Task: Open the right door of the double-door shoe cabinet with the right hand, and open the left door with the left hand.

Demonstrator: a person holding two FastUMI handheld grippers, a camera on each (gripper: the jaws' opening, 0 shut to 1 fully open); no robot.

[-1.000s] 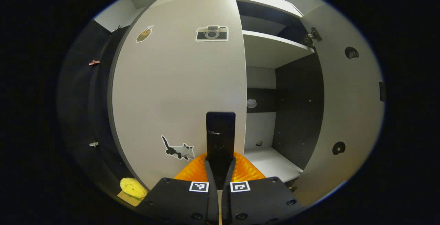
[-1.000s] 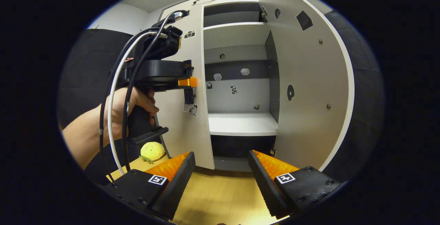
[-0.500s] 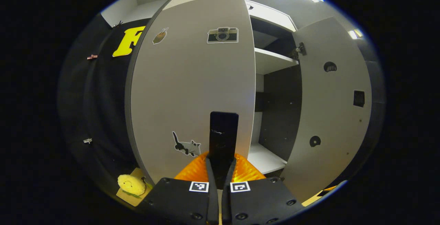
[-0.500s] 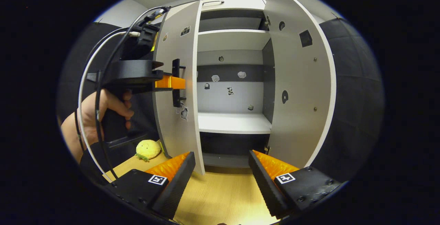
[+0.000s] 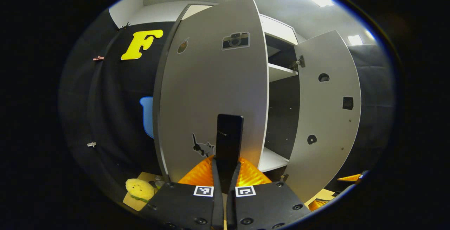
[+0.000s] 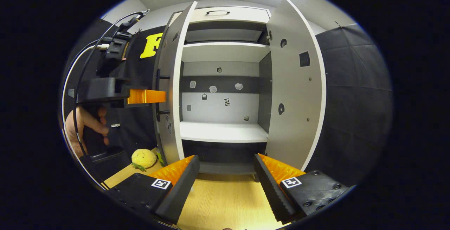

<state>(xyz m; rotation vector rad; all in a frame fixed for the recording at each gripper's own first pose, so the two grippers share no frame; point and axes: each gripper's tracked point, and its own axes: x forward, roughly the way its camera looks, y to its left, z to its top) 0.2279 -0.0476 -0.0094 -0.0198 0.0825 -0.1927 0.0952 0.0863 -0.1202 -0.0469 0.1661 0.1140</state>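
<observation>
The grey shoe cabinet (image 6: 225, 131) stands with both doors swung out. The left door (image 5: 211, 93) carries stickers, and its black handle (image 5: 229, 135) is clamped between my left gripper's fingers; the left gripper (image 5: 226, 162) is shut on it. In the right gripper view the left door (image 6: 171, 82) shows nearly edge-on, with the left gripper (image 6: 147, 96) on the handle (image 6: 159, 94) and a hand (image 6: 88, 124) holding it. The right door (image 6: 295, 93) hangs wide open. My right gripper (image 6: 226, 159) is open and holds nothing, in front of the cabinet's bottom shelf.
A yellow plush toy (image 6: 143, 158) lies on the wooden surface (image 6: 221, 202) left of the cabinet, also seen as the plush toy (image 5: 140, 189). White shelves (image 6: 225, 50) sit inside, small stickers on the back panel. Black booth cloth flanks both sides.
The left door has swung further out, drawn by the shut left gripper. The right gripper stays open and has drawn back a little from the cabinet.
</observation>
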